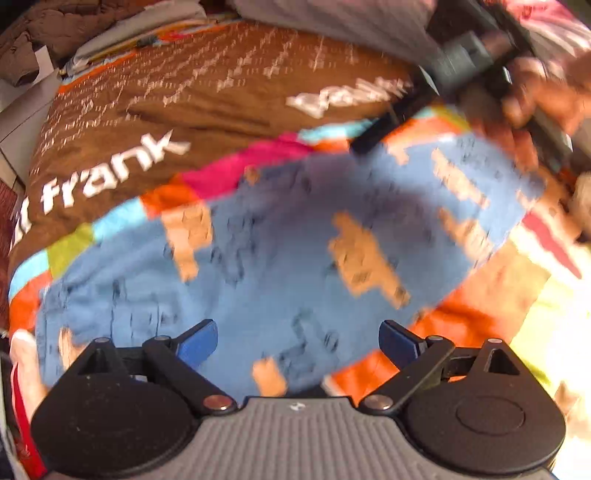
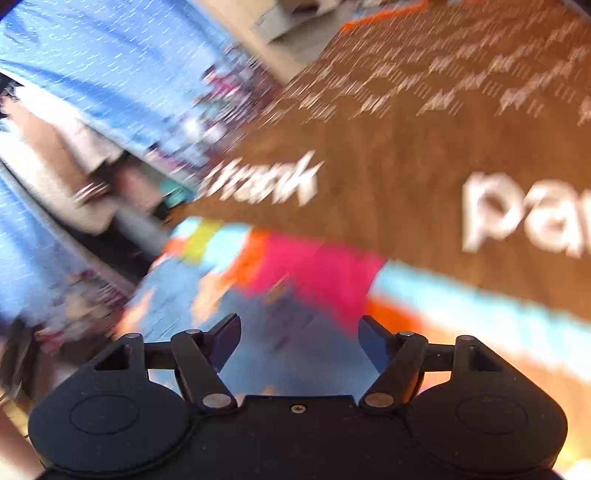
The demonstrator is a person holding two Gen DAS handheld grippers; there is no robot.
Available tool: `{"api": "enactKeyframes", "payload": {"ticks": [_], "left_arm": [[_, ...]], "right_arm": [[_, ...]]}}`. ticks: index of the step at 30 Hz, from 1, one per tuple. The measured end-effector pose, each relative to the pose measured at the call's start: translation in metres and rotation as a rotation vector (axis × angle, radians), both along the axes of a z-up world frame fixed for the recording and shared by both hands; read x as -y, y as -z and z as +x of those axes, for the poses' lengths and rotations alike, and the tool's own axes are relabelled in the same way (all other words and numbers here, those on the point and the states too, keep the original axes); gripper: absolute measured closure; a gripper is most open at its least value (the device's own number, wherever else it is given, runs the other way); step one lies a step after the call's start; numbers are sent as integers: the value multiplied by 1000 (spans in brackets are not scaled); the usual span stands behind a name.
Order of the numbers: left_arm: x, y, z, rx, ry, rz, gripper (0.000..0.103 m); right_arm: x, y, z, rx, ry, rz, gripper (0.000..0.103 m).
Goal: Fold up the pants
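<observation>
The pants [image 1: 280, 243] are light blue with orange and dark printed shapes. They lie flat on a brown bedspread [image 1: 192, 99] with white lettering and a coloured block border. My left gripper [image 1: 298, 341] is open and empty, just above the near part of the pants. My right gripper [image 2: 298, 343] is open and empty over the pants' edge [image 2: 177, 295] and the bedspread's pink and orange border. In the left wrist view the right gripper [image 1: 373, 142] hovers by the far right edge of the pants, held by a hand. Both views are blurred by motion.
Brown and grey bedding [image 1: 74, 26] is heaped at the far left of the bed. A person in blue patterned clothing [image 2: 96, 62] stands at the left in the right wrist view. Bright glare [image 1: 554, 332] washes out the right side of the bed.
</observation>
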State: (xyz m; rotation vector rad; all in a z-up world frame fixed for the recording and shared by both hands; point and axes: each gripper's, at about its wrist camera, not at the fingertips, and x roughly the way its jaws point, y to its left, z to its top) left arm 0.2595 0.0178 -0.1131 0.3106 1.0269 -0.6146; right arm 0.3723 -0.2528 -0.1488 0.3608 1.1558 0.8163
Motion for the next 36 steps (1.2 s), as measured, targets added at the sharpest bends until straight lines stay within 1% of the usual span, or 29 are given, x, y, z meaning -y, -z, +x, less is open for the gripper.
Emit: {"api": "enactKeyframes", "payload": {"ticks": [1,3,6,8,9,10,11,13,14,16,18,21,23,26,31,34,36], "left_arm": [[6,-6,8,8,1,-38,6],[17,-12,26,11,4,-107,6],[35,-9,57,1,-8,-191,6],[47,1,76,-24,-16,-211,6],[53,10,84,-36,-14,-198,6],[58,20,91,-42,-12,-166,7],[63,29,96,-37,-21,-116,8],[61,42,102,-28,-77,-23,11],[55,46,104,-25,-126,3,11],[40,42,105,-47,-200,-19,11],[35,30,98,-49,-224,-38,11],[46,12,75,-39,-167,-52,9],[62,7,60,-61,-114,-58,8],[92,16,43,-122,-61,-61,8],[138,24,17,-162,6,-68,8],[160,25,10,-194,11,-98,8],[179,23,5,-209,38,-120,8]], "right_arm": [[-2,1,-8,-20,-25,6,29],[-2,1,-28,-46,-22,2,29],[25,-3,-52,-50,52,-16,29],[41,-3,-65,-59,101,-23,28],[46,-2,-70,-60,112,-32,28],[49,2,-74,-66,113,-43,26],[54,7,-79,-75,110,-67,26],[74,11,-90,-81,132,-136,27],[87,10,-95,-79,162,-171,28],[116,5,-105,-86,246,-197,28],[139,-5,-115,-72,317,-232,26],[165,-18,-129,-50,381,-236,20],[177,-23,-136,-45,421,-240,20],[199,-26,-148,-51,476,-246,20],[228,-27,-174,-51,591,-271,20],[245,-22,-188,-55,673,-288,20],[258,-16,-195,-57,746,-300,20]]}}
